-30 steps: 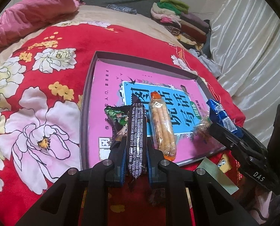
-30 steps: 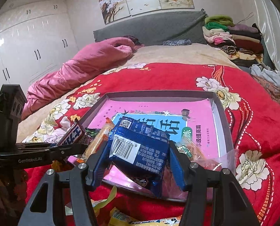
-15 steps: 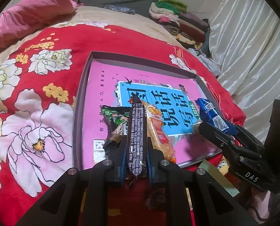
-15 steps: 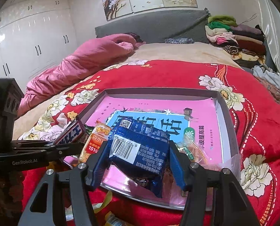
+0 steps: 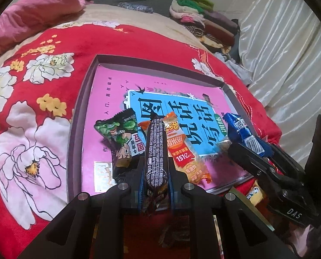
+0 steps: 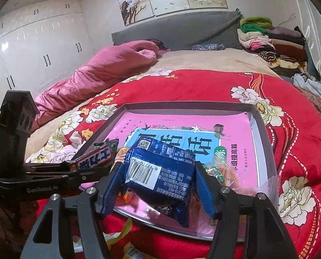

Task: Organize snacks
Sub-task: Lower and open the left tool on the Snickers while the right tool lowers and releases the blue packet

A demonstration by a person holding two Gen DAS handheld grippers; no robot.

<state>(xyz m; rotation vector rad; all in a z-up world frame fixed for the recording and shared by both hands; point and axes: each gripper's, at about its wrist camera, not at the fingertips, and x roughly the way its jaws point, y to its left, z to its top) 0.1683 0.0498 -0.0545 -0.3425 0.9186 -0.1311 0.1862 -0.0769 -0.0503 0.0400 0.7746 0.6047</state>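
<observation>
My left gripper (image 5: 155,173) is shut on a dark chocolate bar (image 5: 156,151), held over the near edge of the grey tray (image 5: 82,99) with its pink and blue liner. My right gripper (image 6: 160,179) is shut on a blue snack packet (image 6: 160,172), also over the tray's near edge; it shows at the right of the left wrist view (image 5: 244,136). In the tray lie a green packet (image 5: 119,131), an orange rice-cracker packet (image 5: 182,151) and a clear packet (image 6: 223,170).
The tray rests on a red floral blanket (image 5: 30,108) on a bed. A pink quilt (image 6: 100,73) lies at the far left, folded clothes (image 6: 268,38) at the far right. Yellow wrappers (image 5: 255,194) lie on the blanket near the tray's front edge.
Both grippers have moved forward over the tray with their snacks. The orange packet now lies with its printed side up.
</observation>
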